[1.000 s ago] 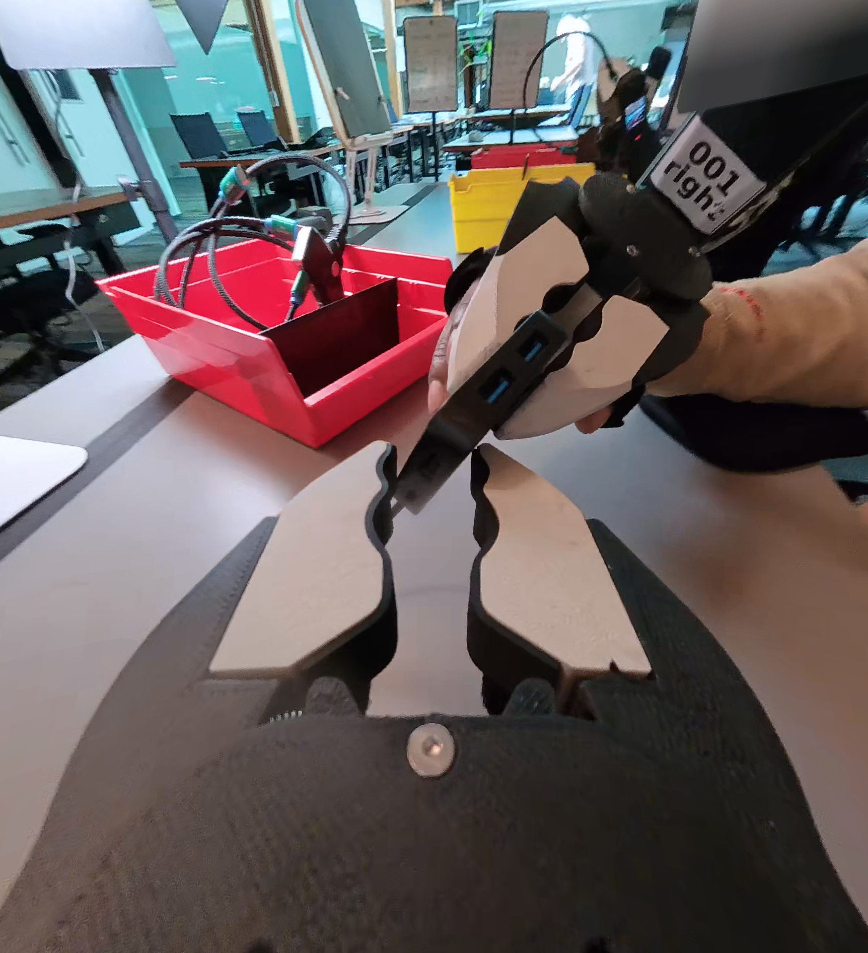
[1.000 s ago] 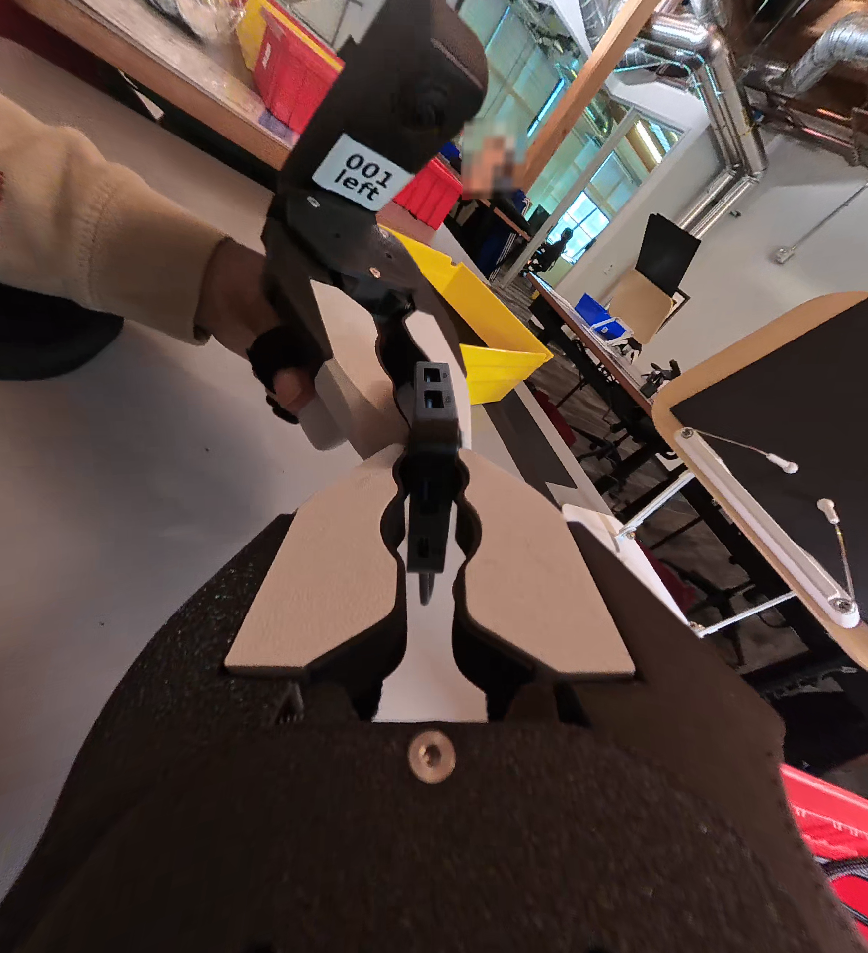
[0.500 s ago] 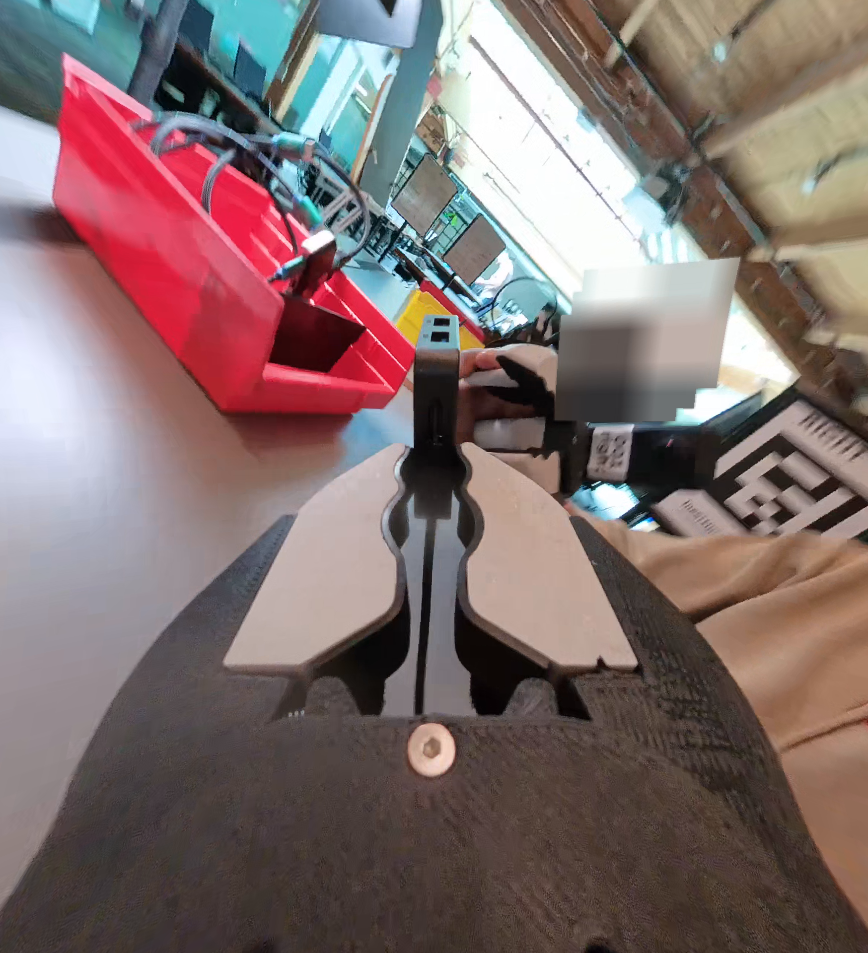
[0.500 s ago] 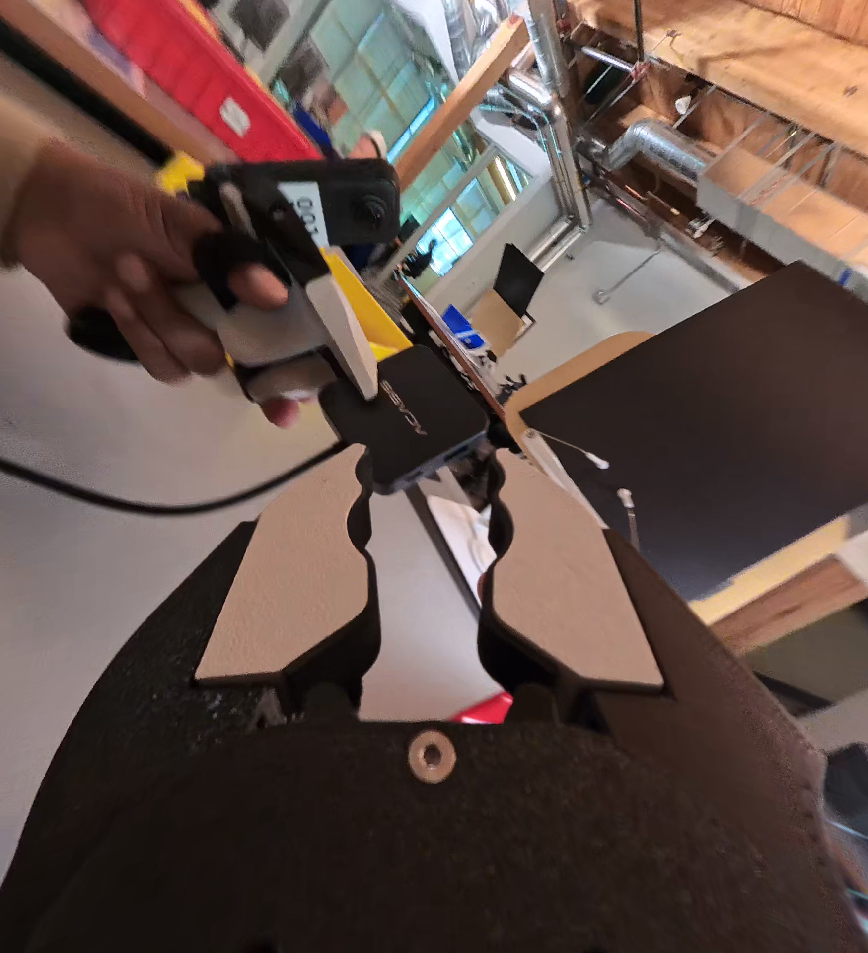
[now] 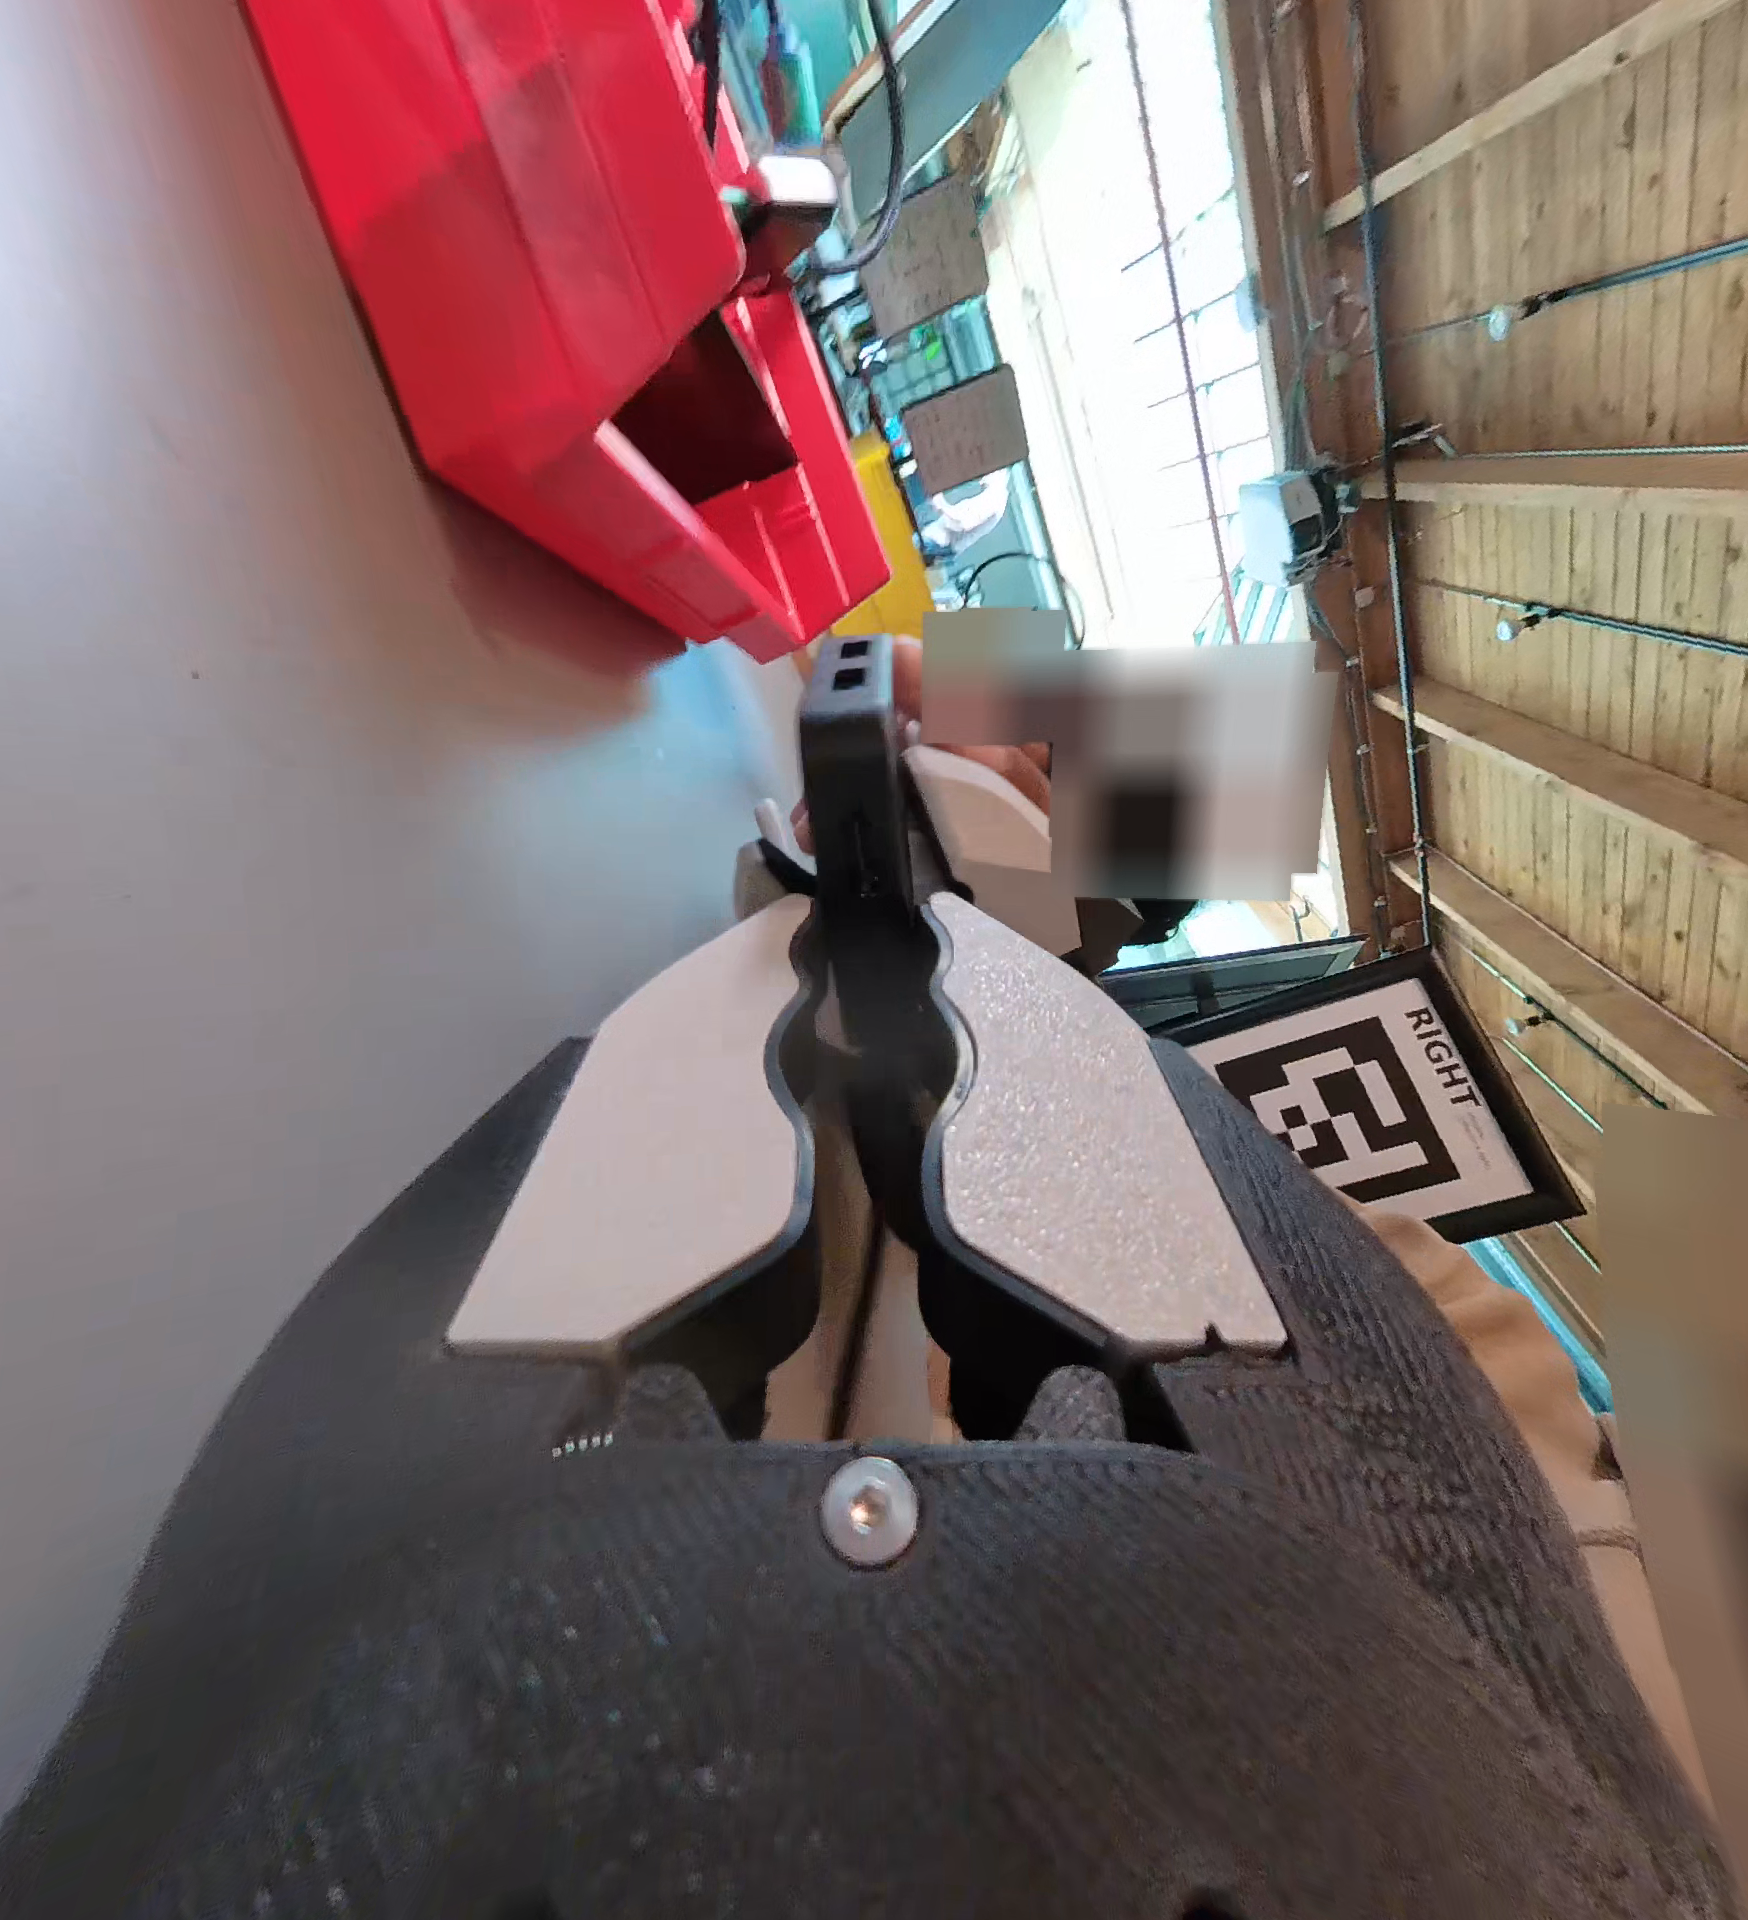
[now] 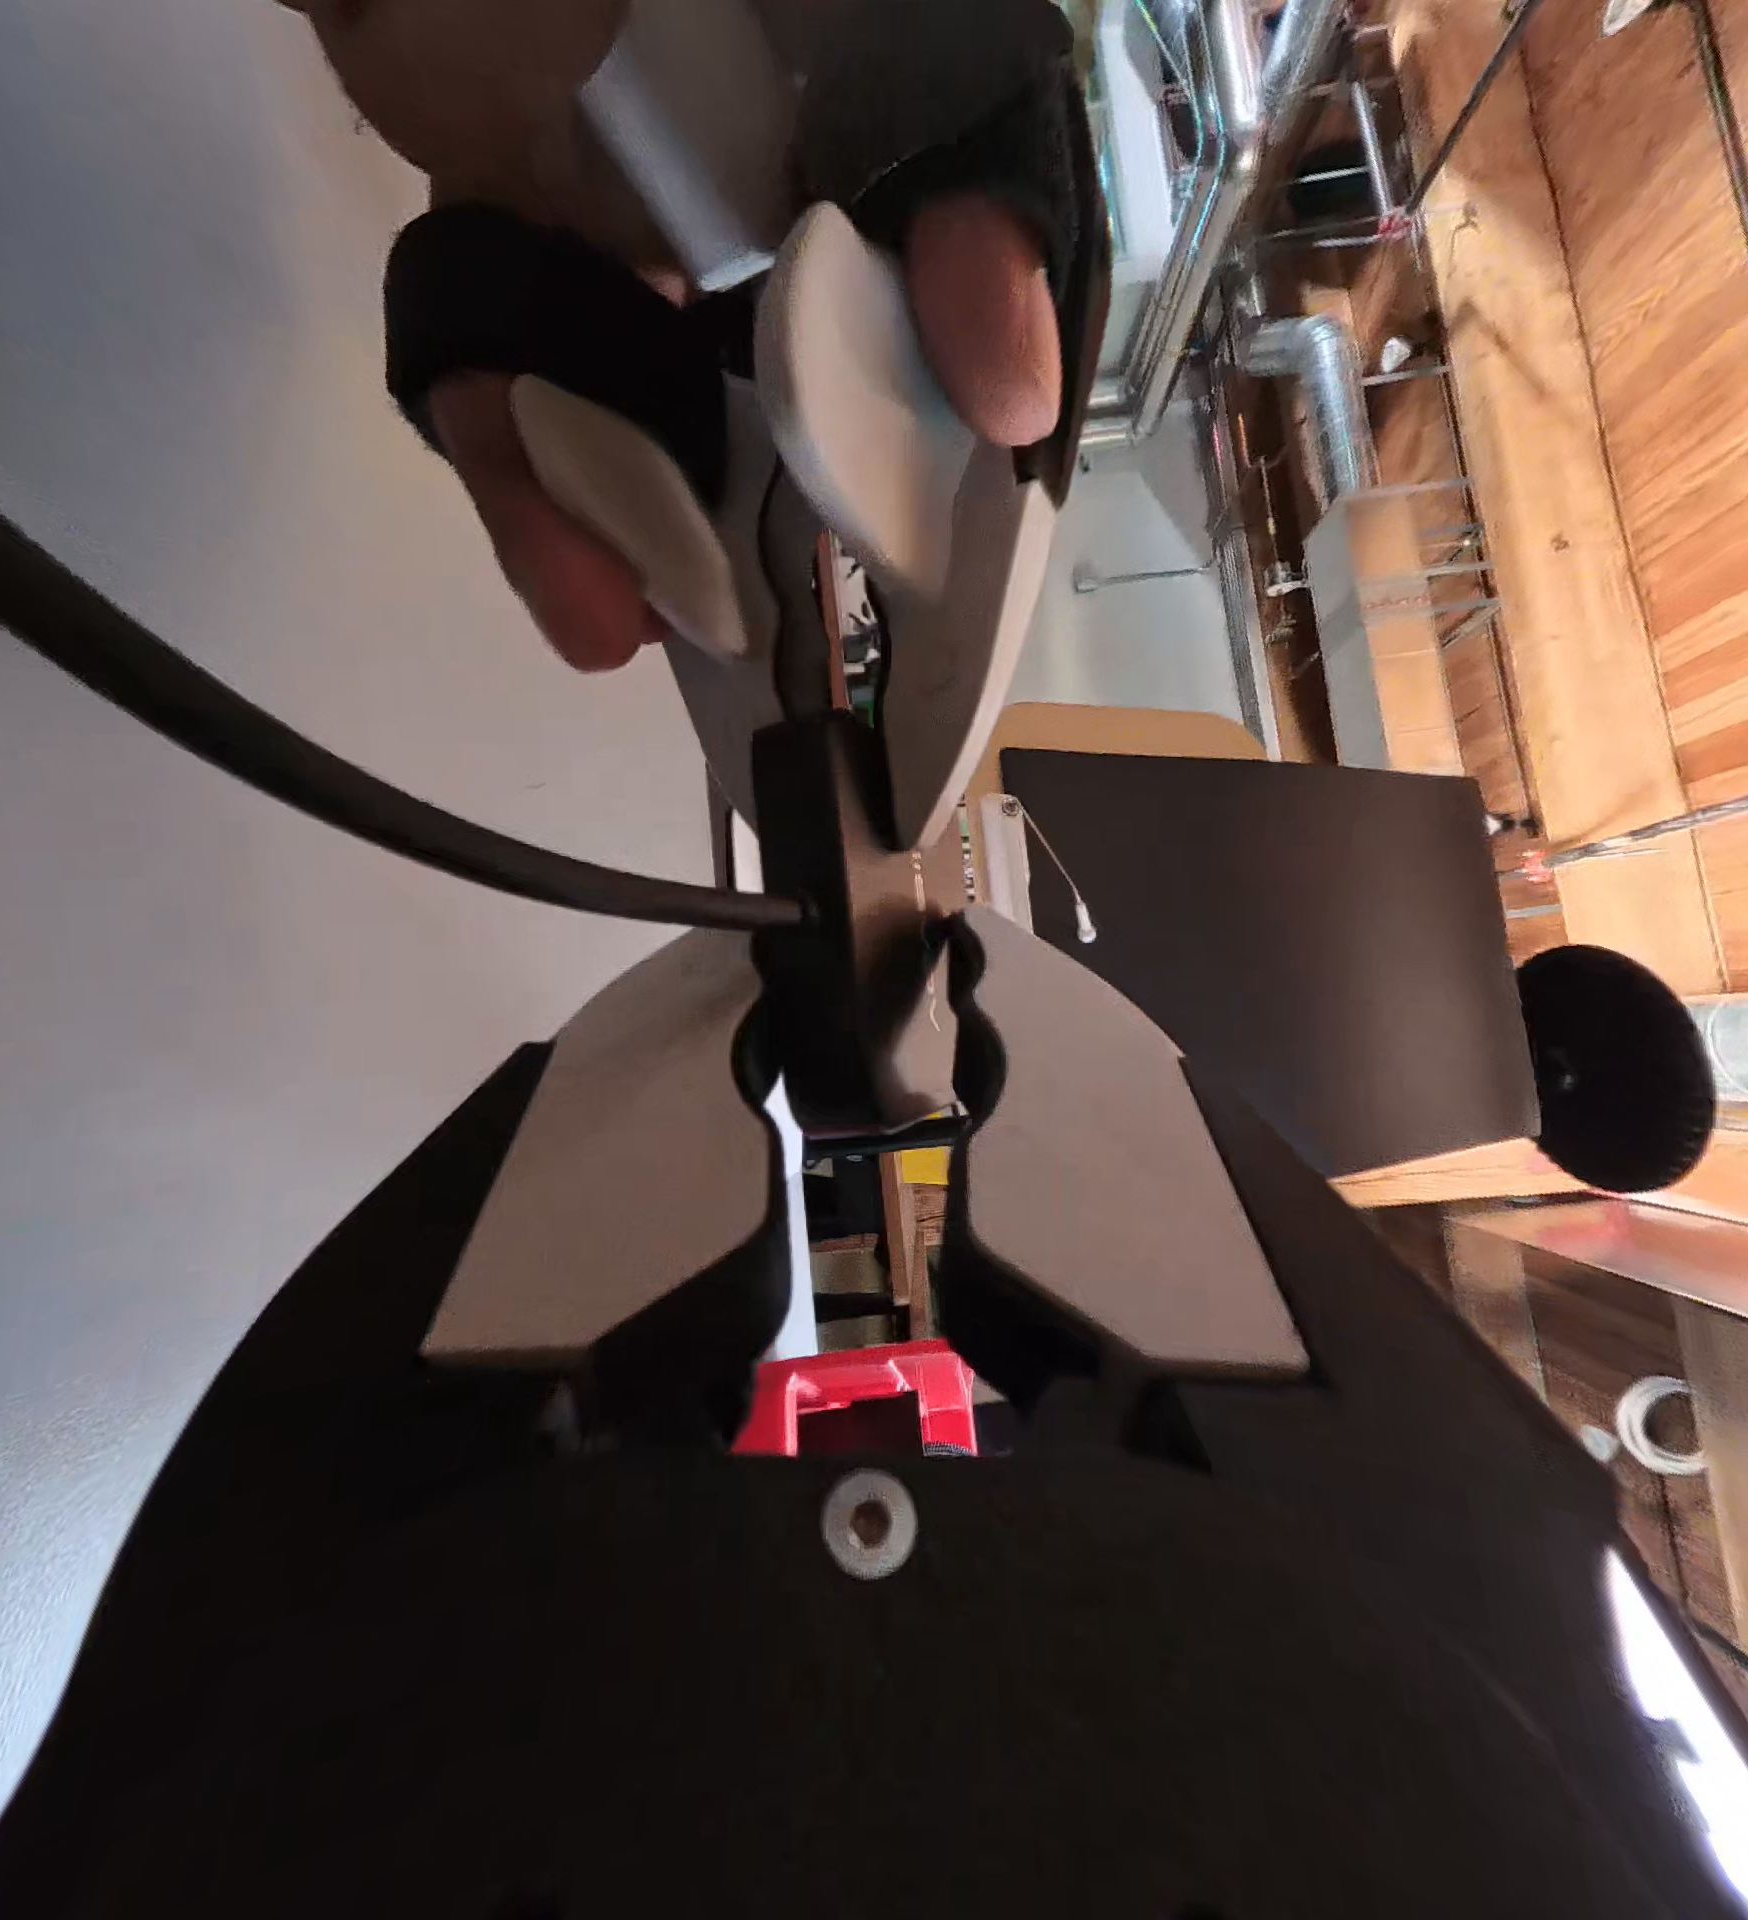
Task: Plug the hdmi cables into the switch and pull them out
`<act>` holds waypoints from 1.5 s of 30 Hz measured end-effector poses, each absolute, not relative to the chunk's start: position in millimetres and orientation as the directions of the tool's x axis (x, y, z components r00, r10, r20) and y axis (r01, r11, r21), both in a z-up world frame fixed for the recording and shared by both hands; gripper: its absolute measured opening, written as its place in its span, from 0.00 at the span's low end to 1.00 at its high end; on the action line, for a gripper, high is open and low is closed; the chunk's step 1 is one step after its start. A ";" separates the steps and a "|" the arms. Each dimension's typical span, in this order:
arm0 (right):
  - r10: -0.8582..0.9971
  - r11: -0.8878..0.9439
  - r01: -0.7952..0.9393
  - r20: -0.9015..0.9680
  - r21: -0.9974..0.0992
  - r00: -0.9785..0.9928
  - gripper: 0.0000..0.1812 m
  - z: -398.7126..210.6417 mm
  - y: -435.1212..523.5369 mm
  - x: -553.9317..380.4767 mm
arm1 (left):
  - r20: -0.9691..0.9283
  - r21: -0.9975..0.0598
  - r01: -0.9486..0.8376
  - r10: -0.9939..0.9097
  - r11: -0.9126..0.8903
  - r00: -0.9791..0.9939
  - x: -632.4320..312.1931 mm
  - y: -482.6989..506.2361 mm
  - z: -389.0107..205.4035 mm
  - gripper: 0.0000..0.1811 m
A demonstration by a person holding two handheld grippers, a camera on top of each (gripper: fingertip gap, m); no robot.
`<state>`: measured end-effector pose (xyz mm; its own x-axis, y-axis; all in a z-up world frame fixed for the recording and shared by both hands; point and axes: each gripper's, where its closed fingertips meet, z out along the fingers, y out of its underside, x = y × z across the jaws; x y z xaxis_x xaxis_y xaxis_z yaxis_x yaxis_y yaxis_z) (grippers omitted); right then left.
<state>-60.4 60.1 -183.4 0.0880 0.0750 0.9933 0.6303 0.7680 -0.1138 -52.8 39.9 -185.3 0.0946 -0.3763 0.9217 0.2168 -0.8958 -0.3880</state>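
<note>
The slim black rectangular plastic switch [image 5: 854, 790] is held in the air above the pale grey table [image 5: 174, 727], edge-on to the left wrist camera, with two small rectangular ports showing on its far end. The left gripper [image 5: 865, 925] has its two flat grey fingers [image 5: 1057, 1122] closed on the near part of the switch body, which runs down into the narrow gap between them.

In the right wrist view the same switch [image 6: 818, 935] lies between both tools. The left gripper [image 6: 818, 748] pinches its far end from above, held by a bare hand [image 6: 579, 582] wearing black finger straps. The right gripper [image 6: 865, 966] has its fingers [image 6: 1088, 1143] set around the near end of the switch; the gap is narrow, yet whether they press on it cannot be told. A thick black round cable [image 6: 278, 748] runs from the left edge of that view into the side of the switch.

On the table beyond the switch sits a red plastic bin [image 5: 579, 312] with dark cables [image 5: 891, 156] inside, and a yellow bin [image 5: 891, 530] lies just past it. A framed black-and-white marker board [image 5: 1369, 1112] shows to the right, under a wooden plank ceiling [image 5: 1576, 416].
</note>
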 end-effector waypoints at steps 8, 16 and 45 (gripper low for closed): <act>0.817 0.449 0.319 0.528 -0.835 0.231 0.07 -172.4 55.1 -40.3 | 0.610 -0.792 0.216 -0.745 -0.570 0.270 -80.2 46.2 -148.3 0.19; 0.999 -0.016 0.108 -0.021 -0.994 -0.050 0.07 -164.7 23.0 -37.7 | 0.275 -0.941 -0.109 -0.911 -0.321 0.308 -46.9 18.8 -177.1 0.19; 0.990 -0.027 0.132 -0.045 -0.991 -0.134 0.07 -137.1 -8.3 -42.3 | 0.086 -0.991 -0.085 -0.982 -0.101 0.168 -42.6 -10.9 -153.1 0.08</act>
<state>-42.3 -8.3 -137.1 -0.1340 0.9900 -0.0449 0.1324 -0.0270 -0.9908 -42.6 -10.9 -153.1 0.1685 -0.9819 0.0861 -0.0849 -0.1014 -0.9912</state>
